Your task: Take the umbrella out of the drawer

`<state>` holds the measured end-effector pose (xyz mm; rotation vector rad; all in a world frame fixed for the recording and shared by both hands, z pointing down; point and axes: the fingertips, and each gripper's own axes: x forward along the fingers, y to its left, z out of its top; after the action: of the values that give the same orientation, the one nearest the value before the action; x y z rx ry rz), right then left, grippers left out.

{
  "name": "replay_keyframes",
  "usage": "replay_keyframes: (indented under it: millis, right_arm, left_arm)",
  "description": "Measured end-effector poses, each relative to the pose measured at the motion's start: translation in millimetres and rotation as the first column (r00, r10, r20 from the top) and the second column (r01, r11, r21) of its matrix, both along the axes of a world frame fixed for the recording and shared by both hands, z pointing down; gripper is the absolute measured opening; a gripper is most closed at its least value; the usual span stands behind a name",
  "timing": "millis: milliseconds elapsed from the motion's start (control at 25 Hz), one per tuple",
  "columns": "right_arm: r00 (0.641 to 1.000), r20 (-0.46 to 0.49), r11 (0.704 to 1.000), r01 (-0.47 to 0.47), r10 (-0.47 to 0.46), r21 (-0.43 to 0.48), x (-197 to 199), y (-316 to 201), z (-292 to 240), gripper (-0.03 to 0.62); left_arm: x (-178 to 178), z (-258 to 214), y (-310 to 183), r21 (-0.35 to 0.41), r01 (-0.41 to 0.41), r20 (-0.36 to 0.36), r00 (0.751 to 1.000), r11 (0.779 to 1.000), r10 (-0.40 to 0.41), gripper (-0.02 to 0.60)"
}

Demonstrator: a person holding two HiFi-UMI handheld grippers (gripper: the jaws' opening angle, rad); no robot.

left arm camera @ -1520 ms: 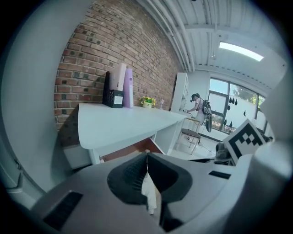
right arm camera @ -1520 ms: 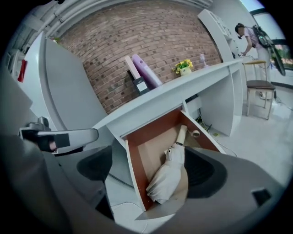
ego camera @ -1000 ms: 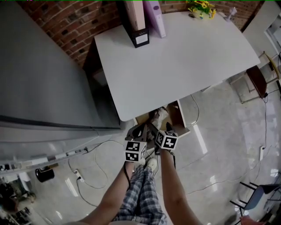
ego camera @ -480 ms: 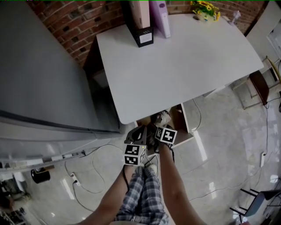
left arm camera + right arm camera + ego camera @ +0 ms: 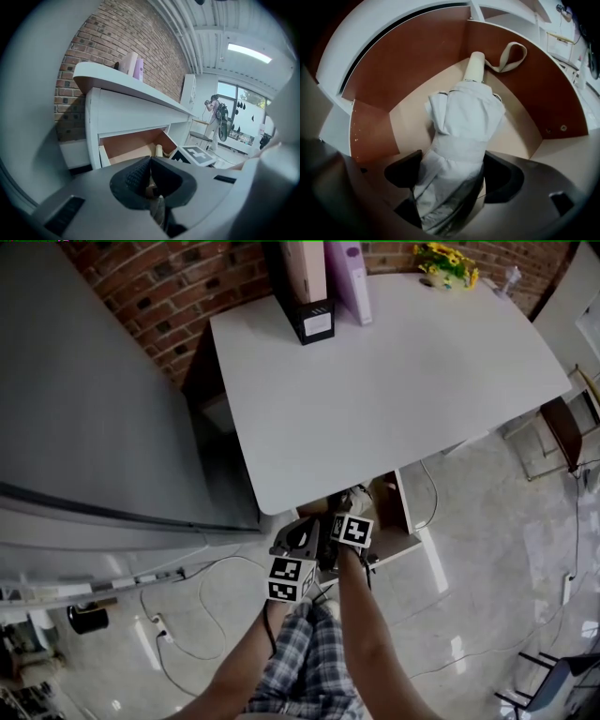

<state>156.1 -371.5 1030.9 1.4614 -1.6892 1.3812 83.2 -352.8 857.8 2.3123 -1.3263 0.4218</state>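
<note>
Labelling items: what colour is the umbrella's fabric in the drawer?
The umbrella is pale grey-white; best in right gripper view.

White table (image 5: 403,381), open drawer (image 5: 417,51) under its near edge, glossy floor (image 5: 497,549).
Along the table's far edge by the brick wall stand a black file box (image 5: 314,320) holding a pink folder, a purple folder (image 5: 349,277) just beside it, and yellow flowers (image 5: 445,261) well apart at the corner. The drawer (reddish-brown walls, pale bottom) holds a folded light-grey umbrella (image 5: 466,117) lying lengthwise, its cream handle and looped strap (image 5: 511,56) toward the back wall. Thin cables (image 5: 202,592) trail across the floor.
</note>
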Motion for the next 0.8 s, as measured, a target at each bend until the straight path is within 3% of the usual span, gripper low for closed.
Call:
replay_keyframes:
  millis: [280,800]
  right_arm:
    - [0.999,0.041,0.999,0.0,0.001,-0.041,2.9,5.3,-0.9,0.316]
    - [0.997,0.073,0.999,-0.008,0.011,-0.041,2.8,13.0,-74.1,0.302]
  left_arm:
    - [-3.9,-2.2,1.6,-0.019,-0.007,-0.009,1.0,1.0,0.007,0.026]
    - [-7.7,-58.2,7.4,-0.04,-0.01,-0.003,1.0,0.999,0.01,0.026]
